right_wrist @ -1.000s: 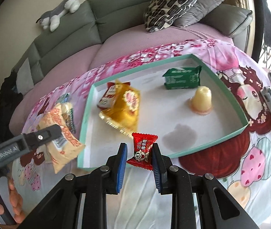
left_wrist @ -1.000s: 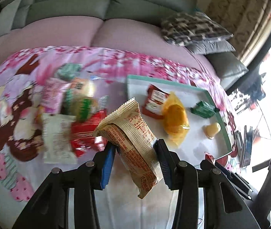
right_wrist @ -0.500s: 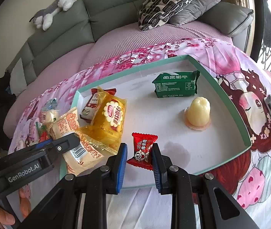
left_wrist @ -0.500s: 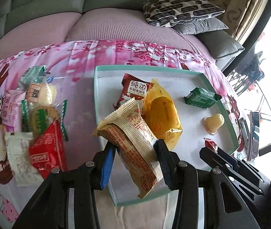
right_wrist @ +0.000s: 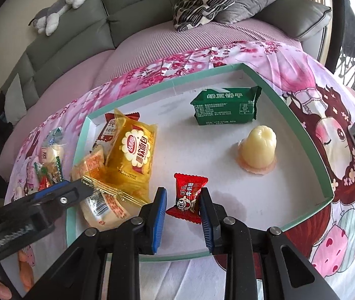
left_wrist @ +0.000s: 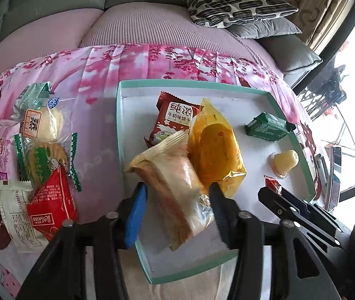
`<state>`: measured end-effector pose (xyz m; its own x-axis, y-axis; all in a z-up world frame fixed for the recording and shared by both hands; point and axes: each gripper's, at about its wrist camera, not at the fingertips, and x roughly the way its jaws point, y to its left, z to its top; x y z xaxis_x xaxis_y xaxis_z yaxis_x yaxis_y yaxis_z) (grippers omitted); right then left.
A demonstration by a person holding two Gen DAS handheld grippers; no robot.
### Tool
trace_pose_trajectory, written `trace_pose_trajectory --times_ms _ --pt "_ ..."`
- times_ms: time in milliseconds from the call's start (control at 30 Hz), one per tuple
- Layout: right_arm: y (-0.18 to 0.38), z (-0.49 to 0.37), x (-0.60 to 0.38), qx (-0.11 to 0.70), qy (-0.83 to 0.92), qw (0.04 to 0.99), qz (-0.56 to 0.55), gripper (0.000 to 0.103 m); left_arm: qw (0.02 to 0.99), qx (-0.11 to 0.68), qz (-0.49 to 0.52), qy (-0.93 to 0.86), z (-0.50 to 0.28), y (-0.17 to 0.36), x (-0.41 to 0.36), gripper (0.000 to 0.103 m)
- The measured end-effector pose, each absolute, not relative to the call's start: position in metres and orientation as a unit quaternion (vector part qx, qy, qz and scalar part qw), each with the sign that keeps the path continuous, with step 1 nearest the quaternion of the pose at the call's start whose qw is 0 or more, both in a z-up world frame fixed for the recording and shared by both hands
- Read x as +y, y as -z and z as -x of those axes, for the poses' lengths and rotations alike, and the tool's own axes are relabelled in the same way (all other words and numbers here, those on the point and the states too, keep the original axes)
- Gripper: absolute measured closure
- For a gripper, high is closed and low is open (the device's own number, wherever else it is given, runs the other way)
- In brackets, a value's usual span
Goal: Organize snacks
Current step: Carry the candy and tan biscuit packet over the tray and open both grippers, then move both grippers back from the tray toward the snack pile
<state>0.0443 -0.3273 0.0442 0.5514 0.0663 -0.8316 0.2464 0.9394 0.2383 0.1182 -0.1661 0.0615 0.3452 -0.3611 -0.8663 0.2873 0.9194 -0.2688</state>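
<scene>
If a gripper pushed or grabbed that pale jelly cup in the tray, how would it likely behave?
The jelly cup stands on its wide rim, so it would probably slide rather than tip. Its smooth, tapered dome looks slippery for fingers. It seems small and light, though a thin plastic shell may dent.

The tray [right_wrist: 325, 165] has a teal rim and a white floor; on it lie a green packet [right_wrist: 225, 108] with pale lettering, a pale yellow jelly cup [right_wrist: 258, 147], a translucent yellow bag [right_wrist: 133, 150] with a red and white badge, and a dark red biscuit packet [left_wrist: 173, 117]; the candy [right_wrist: 188, 197] is red; the cloth [right_wrist: 300, 57] is pink with darker blossom print; the far cushion [left_wrist: 237, 3] is cream with black dashes; the sofa [right_wrist: 72, 35] is grey-green; the gripper pads [right_wrist: 158, 221] are blue.
</scene>
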Motion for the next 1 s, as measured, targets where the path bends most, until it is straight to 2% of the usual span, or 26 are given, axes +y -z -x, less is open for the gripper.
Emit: trace_pose_trajectory --times_ms 100,167,200,267,400,500,600,700,1000 --pt "-0.044 -0.044 -0.327 0.474 0.056 0.863 -0.164 0.069 0.821 0.533 0.036 0.199 -0.117 -0.067 -0.163 0.046" --pt "-0.044 -0.042 -0.327 0.477 0.059 0.862 -0.163 0.056 0.823 0.531 0.034 0.2 -0.115 -0.071 -0.162 0.044" --pt "-0.045 -0.041 -0.327 0.477 0.062 0.861 -0.163 0.054 0.824 0.53 0.035 0.199 -0.114 -0.072 -0.16 0.041" --pt "-0.047 -0.037 -0.326 0.477 0.066 0.862 -0.16 0.041 0.825 0.529 0.035 0.194 -0.111 -0.075 -0.156 0.034" --pt "-0.051 -0.029 -0.324 0.475 0.069 0.862 -0.16 0.03 0.834 0.52 0.034 0.18 -0.103 -0.08 -0.144 0.027" --pt "-0.053 -0.022 -0.321 0.473 0.069 0.863 -0.162 0.02 0.844 0.511 0.03 0.161 -0.098 -0.082 -0.134 0.014" --pt "-0.057 -0.016 -0.314 0.47 0.066 0.866 -0.157 0.014 0.858 0.496 0.018 0.13 -0.092 -0.084 -0.121 0.013" --pt "-0.061 -0.011 -0.307 0.466 0.064 0.87 -0.149 0.002 0.868 0.488 0.005 0.09 -0.087 -0.084 -0.107 0.013" --pt "-0.07 0.009 -0.282 0.449 0.047 0.882 -0.133 0.0 0.885 0.463 0.015 0.052 -0.066 -0.088 -0.069 0.012"
